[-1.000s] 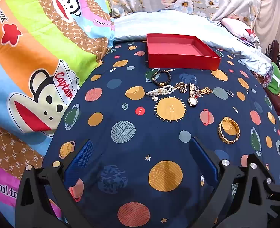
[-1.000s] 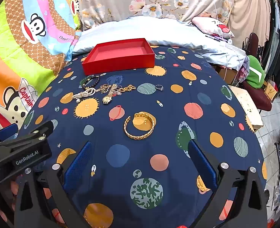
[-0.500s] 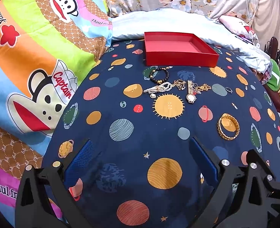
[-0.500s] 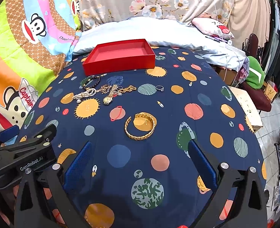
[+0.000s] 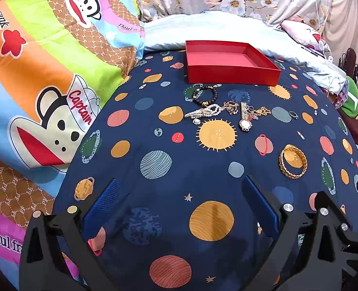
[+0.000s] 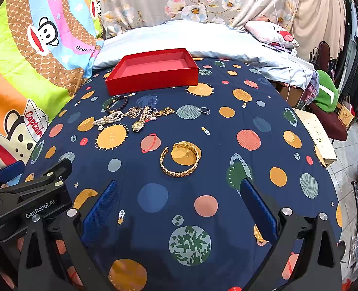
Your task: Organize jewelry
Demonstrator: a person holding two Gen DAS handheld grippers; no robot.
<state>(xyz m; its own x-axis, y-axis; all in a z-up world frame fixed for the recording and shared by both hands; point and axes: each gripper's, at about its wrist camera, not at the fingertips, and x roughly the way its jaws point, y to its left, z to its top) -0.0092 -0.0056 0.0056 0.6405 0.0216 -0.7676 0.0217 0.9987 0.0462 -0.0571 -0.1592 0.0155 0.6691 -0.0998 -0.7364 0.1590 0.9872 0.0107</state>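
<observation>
An empty red box [image 5: 230, 65] [image 6: 152, 71] sits at the far side of the planet-print cloth. In front of it lie a dark bead bracelet [image 5: 204, 95] [image 6: 117, 103], a pearl strand [image 5: 203, 112] [image 6: 108, 118], tangled gold chains [image 5: 254, 111] [image 6: 154, 112] and a gold watch [image 5: 245, 125] [image 6: 138, 126]. A silver ring [image 5: 293, 114] [image 6: 205, 110] lies to their right. A gold bangle [image 5: 293, 161] [image 6: 181, 158] lies nearer. My left gripper [image 5: 179, 208] is open and empty, well short of the jewelry. My right gripper [image 6: 179, 208] is open and empty, just short of the bangle.
The left gripper's body [image 6: 28, 201] shows at the right wrist view's lower left. A cartoon monkey blanket [image 5: 40, 77] lies to the left. A pale blue pillow [image 6: 191, 38] lies behind the box. A small earring [image 6: 206, 131] lies right of the watch. The cloth's right edge drops to a tiled floor [image 6: 348, 160].
Both grippers have drifted slightly forward, so the jewelry sits a little lower in view. Both stay open. No jewelry has moved.
</observation>
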